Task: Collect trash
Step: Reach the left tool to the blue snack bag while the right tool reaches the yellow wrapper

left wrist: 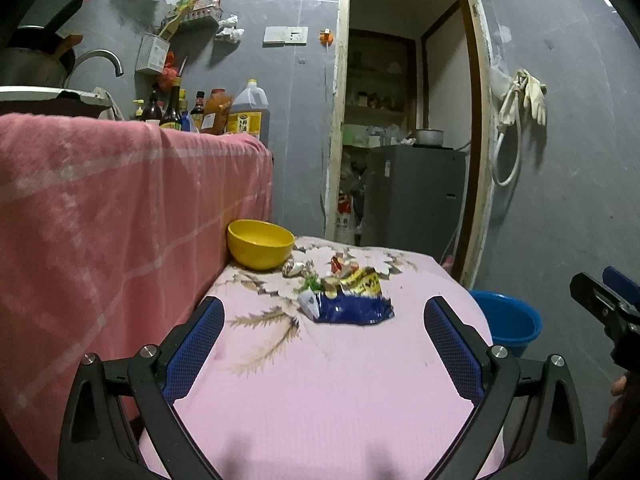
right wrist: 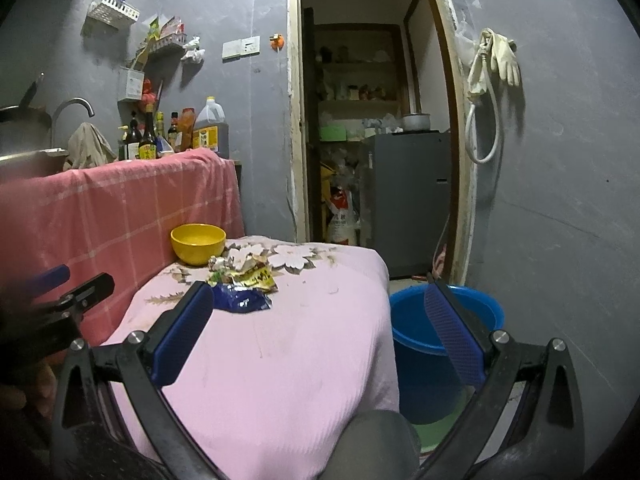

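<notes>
Pale pink table cover (left wrist: 320, 380) printed with white flowers and tan leaves; yellow bowl (left wrist: 261, 249); blue and yellow wrappers (left wrist: 348, 300); blue bucket (right wrist: 436, 332); pink, white-checked cloth (left wrist: 120, 208); grey wall (right wrist: 560, 200).

**A cramped home kitchen**

I am in a small household kitchen. A curved metal tap (right wrist: 74, 108) rises over a steel sink (right wrist: 28, 156) at my left, beside dark sauce bottles (right wrist: 144, 138) and a large plastic jug of cooking oil (right wrist: 210, 128). White plastic wall baskets (right wrist: 112, 10) hold packets on the grey wall (right wrist: 560, 160). Pale rubber gloves (right wrist: 504, 58) hang by the wooden door frame (right wrist: 456, 120), and through it I see a grey fridge (right wrist: 404, 200) under cluttered pantry shelves (right wrist: 356, 92). A blue plastic bucket (right wrist: 420, 344) stands on the floor.
</notes>
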Motion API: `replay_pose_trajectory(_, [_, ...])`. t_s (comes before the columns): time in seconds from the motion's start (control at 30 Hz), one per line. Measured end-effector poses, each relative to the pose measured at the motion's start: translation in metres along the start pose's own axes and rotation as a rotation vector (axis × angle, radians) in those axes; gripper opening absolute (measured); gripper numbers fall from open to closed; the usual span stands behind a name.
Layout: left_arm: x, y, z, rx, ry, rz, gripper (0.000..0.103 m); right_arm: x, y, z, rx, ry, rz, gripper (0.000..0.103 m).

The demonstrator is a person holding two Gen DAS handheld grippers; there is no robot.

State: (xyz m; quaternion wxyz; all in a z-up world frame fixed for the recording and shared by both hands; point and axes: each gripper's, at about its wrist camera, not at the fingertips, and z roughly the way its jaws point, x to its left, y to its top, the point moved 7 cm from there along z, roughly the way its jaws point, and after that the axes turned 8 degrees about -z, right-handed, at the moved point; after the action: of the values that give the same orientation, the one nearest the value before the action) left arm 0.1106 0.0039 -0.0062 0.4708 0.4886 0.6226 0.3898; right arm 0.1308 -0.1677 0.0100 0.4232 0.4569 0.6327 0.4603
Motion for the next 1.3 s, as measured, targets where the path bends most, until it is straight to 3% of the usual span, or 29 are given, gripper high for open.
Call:
replay_pose_trajectory(0.43, [0.003,0.029,0.038,-0.012,0.014,-0.019,0.098,-0.003,0.032,0.042,-0.067,0.017,0.015,0.103])
replay_pose_trajectory(0.73, [0.017,0.039,0.076,0.024,0.026,-0.094,0.098,-0.004,0.048,0.087,-0.101,0.033,0.021,0.103])
replay_pose_trajectory(0.93, [0.031,0.033,0.108,0.101,0.051,-0.141,0.098,-0.001,0.047,0.123,-0.086,0.072,0.009,0.103])
replay_pose_trajectory(1.17, [0.046,0.011,0.143,0.244,0.048,-0.214,0.096,0.007,0.026,0.172,0.017,0.140,0.019,0.103])
replay_pose_trajectory(1.3, [0.049,-0.002,0.158,0.328,0.015,-0.255,0.082,0.014,0.013,0.200,0.105,0.163,0.005,0.103])
